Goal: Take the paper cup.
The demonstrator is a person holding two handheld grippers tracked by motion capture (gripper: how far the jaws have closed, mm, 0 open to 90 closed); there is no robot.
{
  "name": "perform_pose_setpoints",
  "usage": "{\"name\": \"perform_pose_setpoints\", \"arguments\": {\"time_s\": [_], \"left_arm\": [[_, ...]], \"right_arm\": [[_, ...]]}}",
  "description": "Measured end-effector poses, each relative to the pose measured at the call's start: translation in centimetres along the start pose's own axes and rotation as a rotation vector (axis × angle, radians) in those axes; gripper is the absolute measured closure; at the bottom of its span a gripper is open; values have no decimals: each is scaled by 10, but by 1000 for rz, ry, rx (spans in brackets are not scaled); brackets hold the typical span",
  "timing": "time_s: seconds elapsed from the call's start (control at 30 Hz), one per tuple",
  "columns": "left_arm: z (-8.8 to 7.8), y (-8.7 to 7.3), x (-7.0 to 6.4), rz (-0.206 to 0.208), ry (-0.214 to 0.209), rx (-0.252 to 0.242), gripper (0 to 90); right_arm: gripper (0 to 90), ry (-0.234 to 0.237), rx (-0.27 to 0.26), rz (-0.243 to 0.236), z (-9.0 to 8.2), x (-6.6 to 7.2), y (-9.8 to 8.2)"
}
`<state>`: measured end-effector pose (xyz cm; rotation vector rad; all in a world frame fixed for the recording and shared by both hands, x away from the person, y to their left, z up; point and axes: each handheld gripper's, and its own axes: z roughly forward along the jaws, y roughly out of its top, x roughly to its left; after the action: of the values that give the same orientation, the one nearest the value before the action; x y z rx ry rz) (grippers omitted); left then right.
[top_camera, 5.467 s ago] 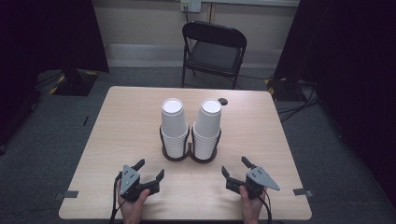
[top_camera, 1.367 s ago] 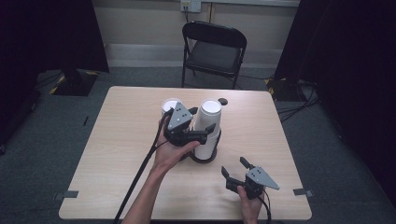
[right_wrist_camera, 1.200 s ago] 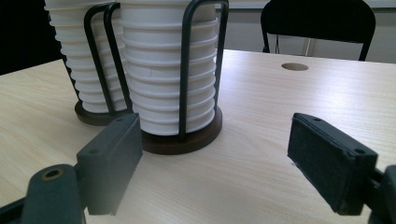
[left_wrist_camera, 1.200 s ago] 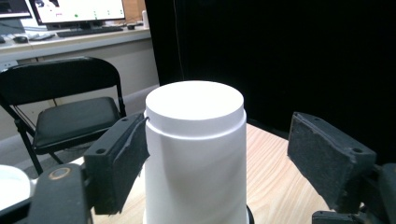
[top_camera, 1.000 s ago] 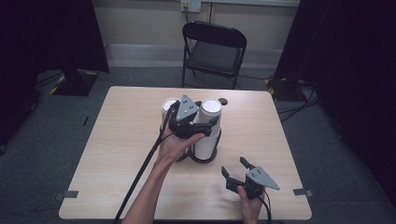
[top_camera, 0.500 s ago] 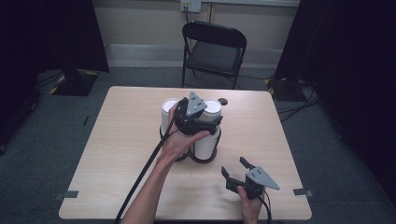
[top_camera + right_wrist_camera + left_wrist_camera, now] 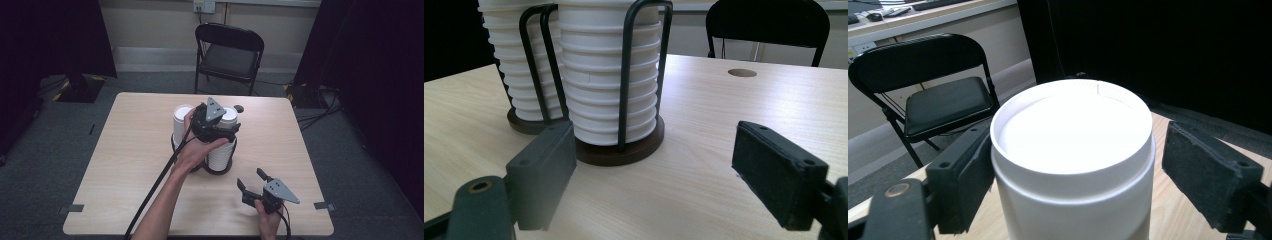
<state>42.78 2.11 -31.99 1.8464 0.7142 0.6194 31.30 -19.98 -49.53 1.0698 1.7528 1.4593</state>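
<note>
White cups [image 7: 606, 80] in a black wire holder [image 7: 626, 75] on a pale wood-grain table [image 7: 125, 150].

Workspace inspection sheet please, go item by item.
Surface: light wood table, round hole near far edge.
Job's things: two stacks of white cups in a black wire holder.
Clutter: nothing seen.
Grippers: left gripper open, jaws on either side of the right stack's top cup; right gripper open, near the table's front edge.
Cables: one trails from the left gripper.
Surroundings: black folding chair, dark curtains.
</note>
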Motion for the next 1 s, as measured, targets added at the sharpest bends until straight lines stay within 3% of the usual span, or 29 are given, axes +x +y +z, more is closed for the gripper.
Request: {"name": "perform_pose_setpoints", "arguments": {"time_s": [0.2,0.33,0.57,0.83,1.0], "left_arm": [[10,-3,2,6,-1,48,165],[15,-6,4,-16,-6,75,189],[15,-6,7,-27,-29,68,200],[14,-5,7,-36,-24,55,204],[11,-3,8,-54,-25,16,204]], "right_arm": [[172,3,-2,1,0,0,0],[172,4,-4,3,0,0,0],[171,5,-5,2,-1,0,0],[172,4,-4,1,0,0,0],[171,4,-1,2,0,0,0]]}}
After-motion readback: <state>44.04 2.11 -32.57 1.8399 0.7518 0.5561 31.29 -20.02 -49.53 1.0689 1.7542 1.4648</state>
